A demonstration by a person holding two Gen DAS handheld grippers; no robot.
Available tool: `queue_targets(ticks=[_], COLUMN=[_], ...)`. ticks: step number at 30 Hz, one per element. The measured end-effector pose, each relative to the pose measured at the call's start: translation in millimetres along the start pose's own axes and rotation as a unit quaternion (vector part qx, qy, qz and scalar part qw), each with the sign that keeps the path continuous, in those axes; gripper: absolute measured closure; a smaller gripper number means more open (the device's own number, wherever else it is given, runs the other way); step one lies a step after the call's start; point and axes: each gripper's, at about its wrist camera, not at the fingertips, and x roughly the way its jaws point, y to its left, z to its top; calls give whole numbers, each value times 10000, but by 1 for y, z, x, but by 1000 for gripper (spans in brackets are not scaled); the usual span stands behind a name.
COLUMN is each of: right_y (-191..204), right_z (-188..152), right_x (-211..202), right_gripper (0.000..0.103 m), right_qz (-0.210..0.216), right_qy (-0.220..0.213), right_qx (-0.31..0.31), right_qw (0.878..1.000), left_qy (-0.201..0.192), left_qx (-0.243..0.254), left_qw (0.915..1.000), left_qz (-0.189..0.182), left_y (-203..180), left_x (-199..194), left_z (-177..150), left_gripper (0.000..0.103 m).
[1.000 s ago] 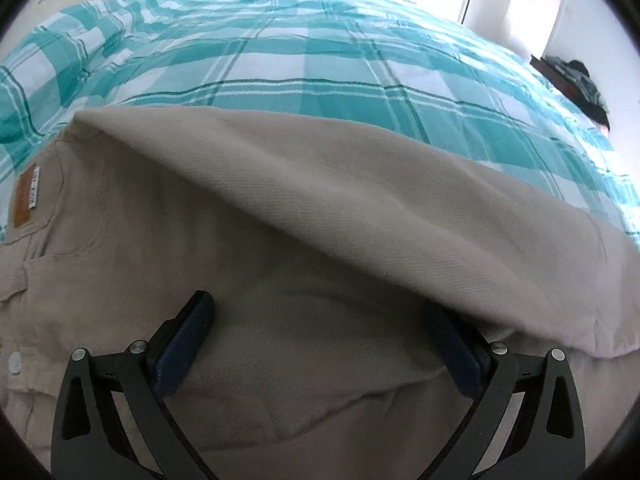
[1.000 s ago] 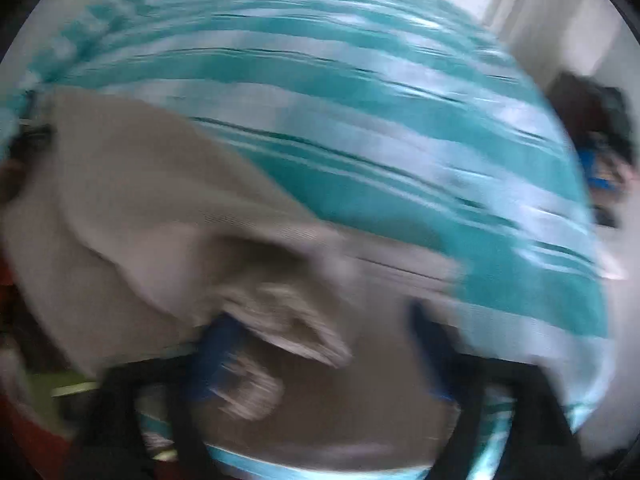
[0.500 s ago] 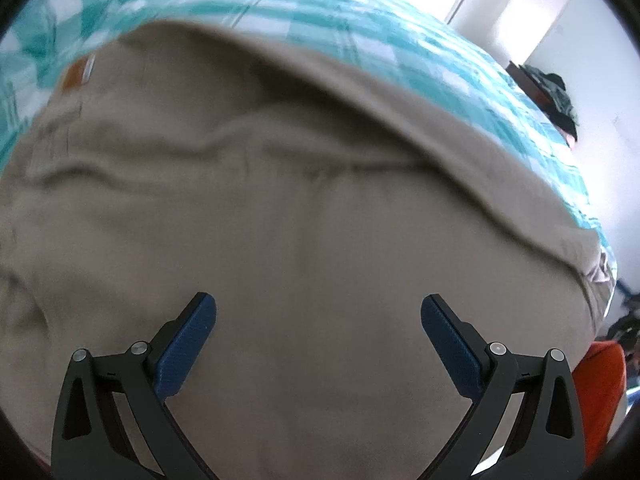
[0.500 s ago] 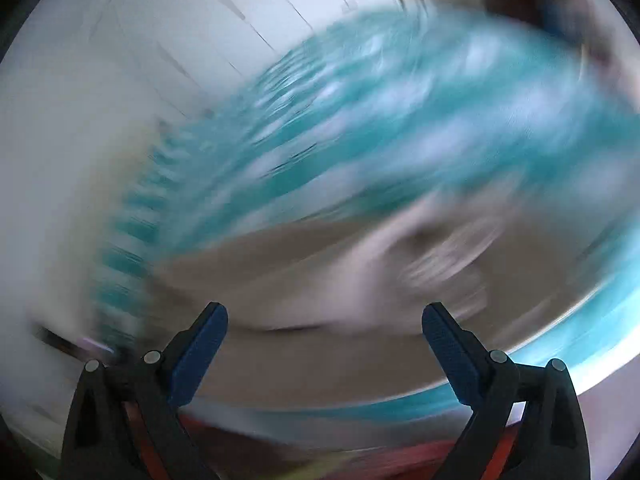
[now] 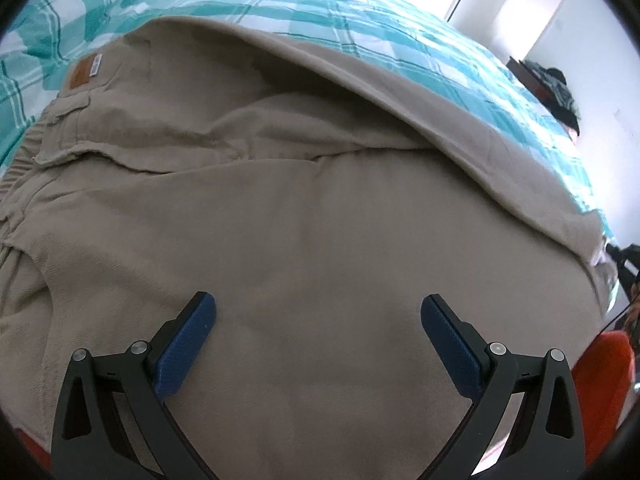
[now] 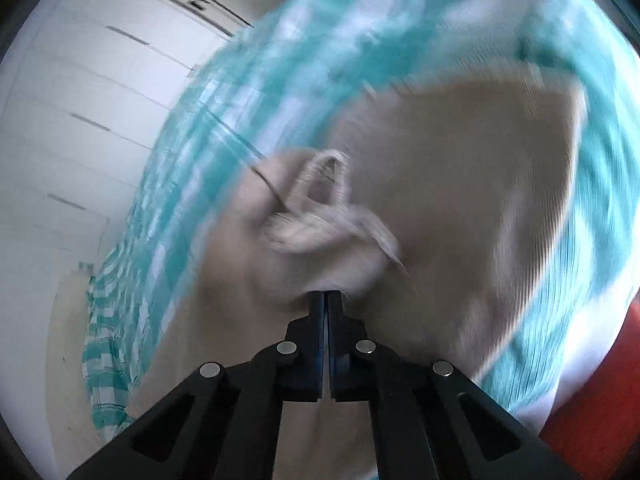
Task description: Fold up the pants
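Note:
Beige pants point(image 5: 320, 220) lie spread on a teal checked bedspread point(image 5: 360, 12), with one leg folded over along the far side. A brown waistband patch point(image 5: 84, 72) shows at the upper left. My left gripper point(image 5: 316, 312) hovers just over the middle of the cloth, jaws wide open with nothing pinched. In the blurred right wrist view the pants point(image 6: 460, 180) fill the centre, and a pale looped cord or hem point(image 6: 324, 200) lies bunched ahead. My right gripper point(image 6: 325, 296) has its jaws closing tight together on a pucker of that cloth.
The bedspread point(image 6: 240, 100) runs far beyond the pants. An orange surface point(image 5: 600, 380) shows past the bed's near edge. White wardrobe doors point(image 6: 80, 100) stand behind the bed. Dark clothes point(image 5: 556, 84) sit on furniture at the far right.
My right gripper went from wide open to shut while its view swung round over the pants. My left gripper slid across the pants, then held still, staying open.

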Motion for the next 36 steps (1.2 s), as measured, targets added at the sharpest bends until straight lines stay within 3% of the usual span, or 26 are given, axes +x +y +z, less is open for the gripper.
queue_targets(ticks=[3,6,7,9,10,12,14,19,21,23,25,28,30,32,36], right_y=[22,33,32,25,18,9,1,0,-2,-8,-6,15,37,56,79], right_z=[13,20,17,6,0,-11,-16,-11,-13,-12,-5,12,19,18,7], right_x=[-27,-48,-48,-41,-34,-13,16,39,36,22,-6,-51,-76,-85,-98], right_gripper=[103,96,90,41,40,40,44,70,83,94,95,96,96,96,96], right_qz=[441,416,407,354,415,419,76,-354,-285,342,949,1642,1851,1874,2041], right_qy=[-201,-30,149,562,682,1030,1153,157,-42,-97,-212,-421,-514,-480,-403], right_qx=[-334,-654,-665,-503,-392,-195,-15,-263,-269,206,513,342,-51,-338,-713], right_qw=[9983,9970,9968,9965,9960,9936,9933,9989,9992,9992,9939,9849,9814,9805,9755], left_qy=[-58,-120,-153,-162,-155,-146,-156,-220,-165,-125,-60,58,84,15,-455], left_qx=[-115,-179,-177,-148,-106,-32,46,301,363,325,212,-159,-501,-719,-1383], left_qw=[9999,9997,9997,9997,9998,9997,9996,9990,9987,9990,9996,9997,9966,9936,9801], left_qz=[-82,-61,-25,61,114,189,220,260,312,282,200,-180,-654,-869,-1347], left_y=[6,11,10,7,5,2,1,-2,-3,-2,1,6,11,16,43], left_x=[-5,-2,-1,2,4,5,6,5,4,1,-2,-8,-14,-20,-38], left_z=[-2,-5,-5,-4,-4,-4,-5,-11,-12,-12,-10,-2,10,26,78], left_gripper=[1,1,1,1,1,1,1,1,1,1,1,1,1,1,1])
